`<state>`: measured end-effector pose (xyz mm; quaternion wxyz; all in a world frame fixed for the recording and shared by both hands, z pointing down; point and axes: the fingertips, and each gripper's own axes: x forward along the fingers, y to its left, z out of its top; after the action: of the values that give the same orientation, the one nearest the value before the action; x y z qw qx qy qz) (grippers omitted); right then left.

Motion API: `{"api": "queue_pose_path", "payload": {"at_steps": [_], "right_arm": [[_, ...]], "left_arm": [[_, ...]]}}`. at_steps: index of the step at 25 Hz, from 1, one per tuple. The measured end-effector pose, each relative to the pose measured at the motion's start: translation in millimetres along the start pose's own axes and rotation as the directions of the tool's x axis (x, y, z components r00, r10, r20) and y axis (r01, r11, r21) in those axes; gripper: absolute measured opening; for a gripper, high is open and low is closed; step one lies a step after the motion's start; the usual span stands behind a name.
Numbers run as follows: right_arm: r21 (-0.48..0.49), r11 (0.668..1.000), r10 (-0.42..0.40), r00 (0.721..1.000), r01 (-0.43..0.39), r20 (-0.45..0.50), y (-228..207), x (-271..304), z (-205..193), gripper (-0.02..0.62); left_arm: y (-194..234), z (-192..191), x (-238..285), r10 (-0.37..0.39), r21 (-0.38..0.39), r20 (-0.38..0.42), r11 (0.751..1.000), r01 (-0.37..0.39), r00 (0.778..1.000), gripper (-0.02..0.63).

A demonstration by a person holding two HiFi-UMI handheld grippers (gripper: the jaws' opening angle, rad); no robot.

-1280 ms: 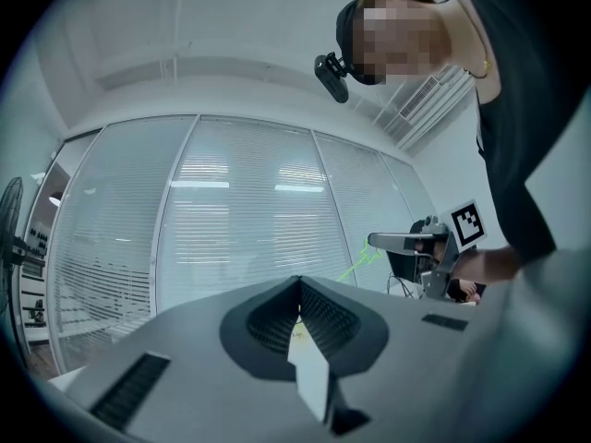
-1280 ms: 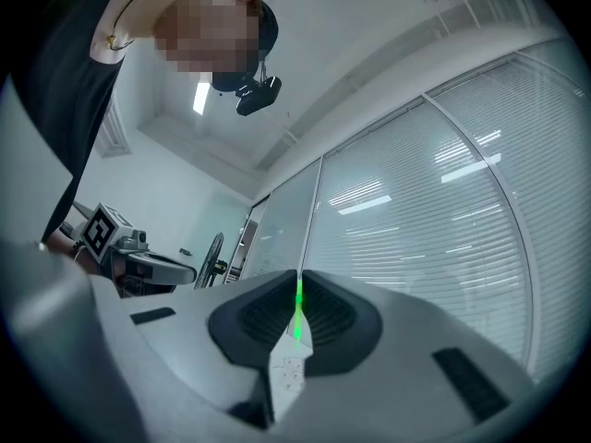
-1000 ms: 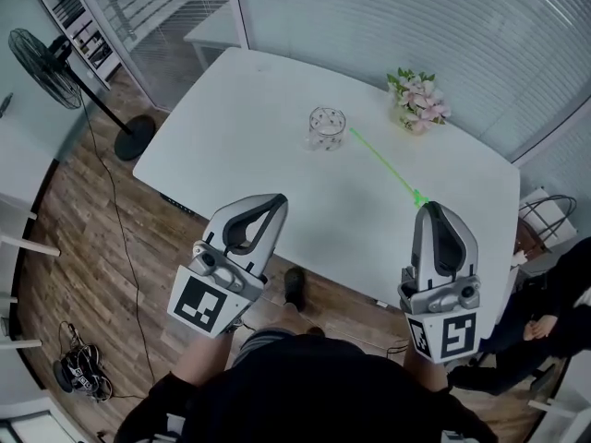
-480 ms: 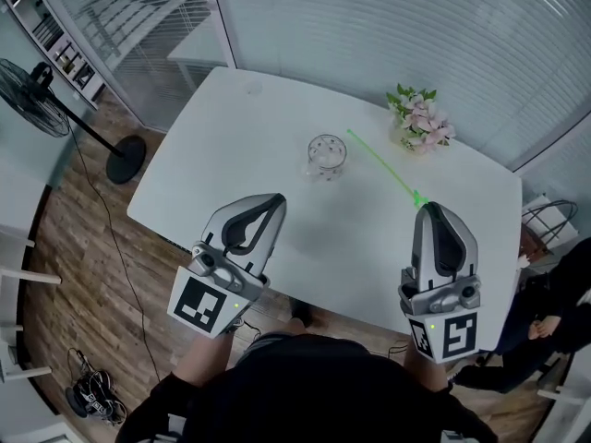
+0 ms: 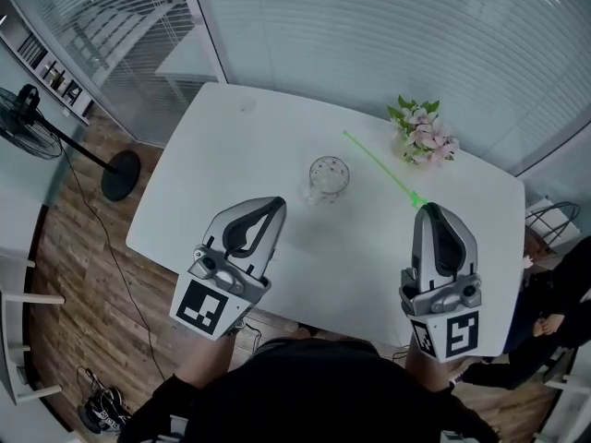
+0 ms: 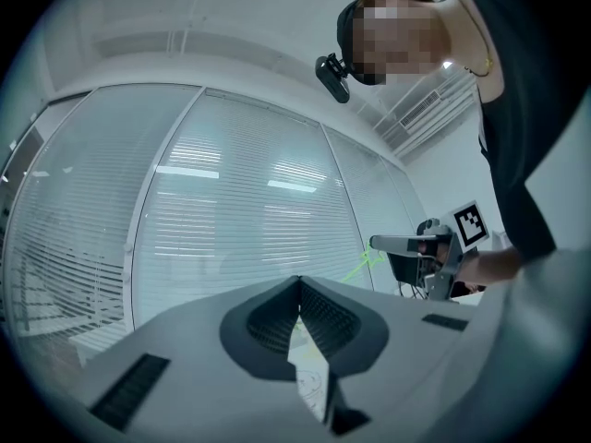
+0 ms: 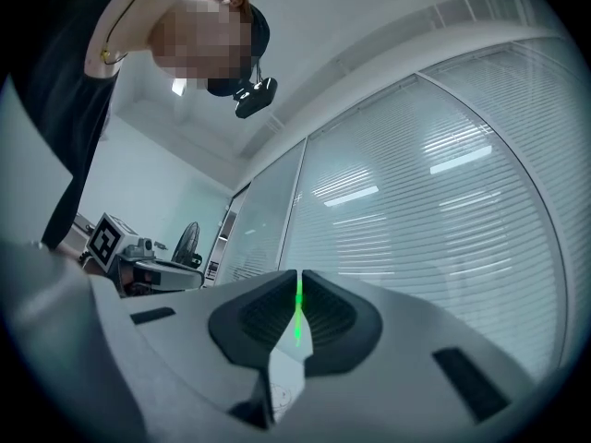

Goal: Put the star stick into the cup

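Note:
A thin green star stick [image 5: 380, 167] slants up and left from my right gripper [image 5: 430, 209], which is shut on its star end above the white table [image 5: 231, 146]. The right gripper view shows the green stick [image 7: 297, 308] pinched between the dark pads. A clear glass cup [image 5: 327, 177] stands upright mid-table, below the stick's far tip and apart from it. My left gripper [image 5: 274, 202] hovers over the table's near side, left of the cup, shut with nothing in it; its pads [image 6: 319, 314] meet. From there the right gripper [image 6: 417, 245] shows with the stick [image 6: 362, 266].
A pot of pink flowers [image 5: 426, 140] sits at the table's far right. A standing fan [image 5: 32, 124] is on the wood floor to the left. A seated person [image 5: 559, 312] is at the right edge. Glass walls with blinds stand behind the table.
The table and cup have slid down and right in the head view. Both grippers keep their place in the frame, and the stick's tip now lies beyond the cup.

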<state>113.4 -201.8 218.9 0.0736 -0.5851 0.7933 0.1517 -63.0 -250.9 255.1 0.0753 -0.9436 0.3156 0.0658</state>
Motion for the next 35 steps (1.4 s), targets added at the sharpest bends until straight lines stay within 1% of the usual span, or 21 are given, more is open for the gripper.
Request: {"api": "queue_pose_path", "payload": {"at_steps": [6,13,21,28,35], "right_arm": [[-0.009,1.0,0.029,1.0,-0.029,-0.001,-2,8,-4,0.021],[-0.014,0.997,0.073,0.997,-0.073,0.001,-13,9,-2,0.021],[-0.006,0.995,0.104,0.995,-0.104,0.006,-20,9,-8,0.021],[0.026,0.989,0.145,0.989,-0.145,-0.005,-14,10,-15,0.021],[0.079,0.983,0.167,0.986,-0.164,-0.03,-11,6,-28,0.021]], "left_arm": [[7,-5,9,-0.001,-0.006,-0.006,1.0,0.001,1.0,0.014],[-1,-1,15,0.022,0.007,0.001,1.0,-0.022,1.0,0.014],[-6,-8,22,0.04,0.012,-0.013,0.999,-0.04,0.999,0.014],[-6,-12,21,0.054,0.004,-0.026,0.999,-0.054,0.998,0.014],[-8,-20,20,0.064,-0.006,-0.044,0.998,-0.064,0.997,0.014]]}}
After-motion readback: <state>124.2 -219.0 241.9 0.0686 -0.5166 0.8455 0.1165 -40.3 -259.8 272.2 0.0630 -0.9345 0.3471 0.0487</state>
